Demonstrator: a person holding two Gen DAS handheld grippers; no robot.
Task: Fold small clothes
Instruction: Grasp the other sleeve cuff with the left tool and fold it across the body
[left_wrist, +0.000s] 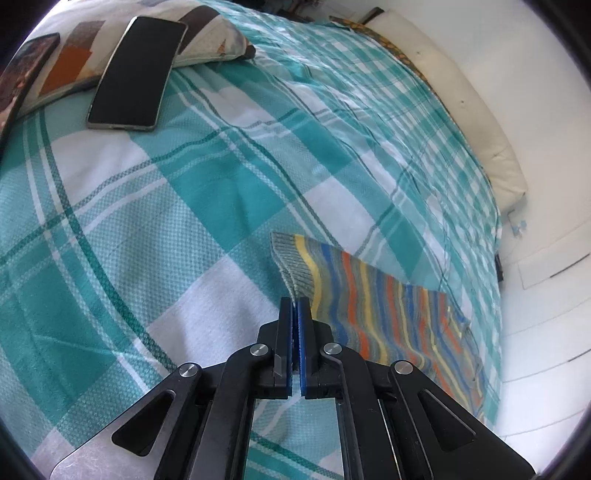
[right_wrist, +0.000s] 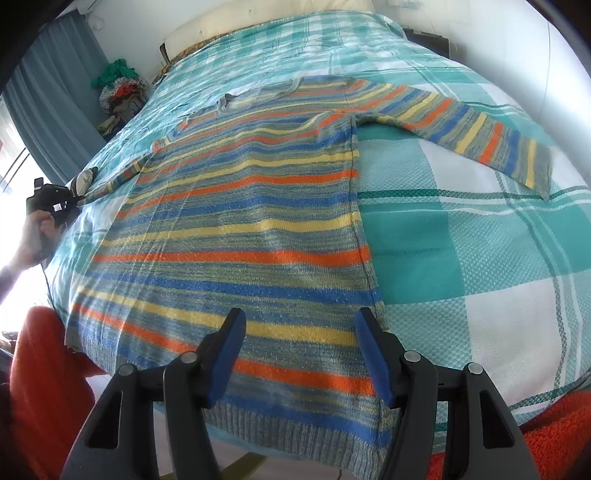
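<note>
Left tool (left_wrist: 296, 301) pressed together, pinching the grey ribbed cuff of the striped sweater (right_wrist: 236, 221) at its left sleeve. Right tool (right_wrist: 299, 325) spread wide, hovering above the near hem, gripping nothing. Sweater spread flat on the checked bedspread (left_wrist: 184, 184). Beyond, 1 phone (left_wrist: 136, 74) leaning on a pillow (left_wrist: 207, 40).

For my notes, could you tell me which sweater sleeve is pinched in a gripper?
The sleeve cuff at the left gripper; the other sleeve lies flat and untouched on the bedspread.
</note>
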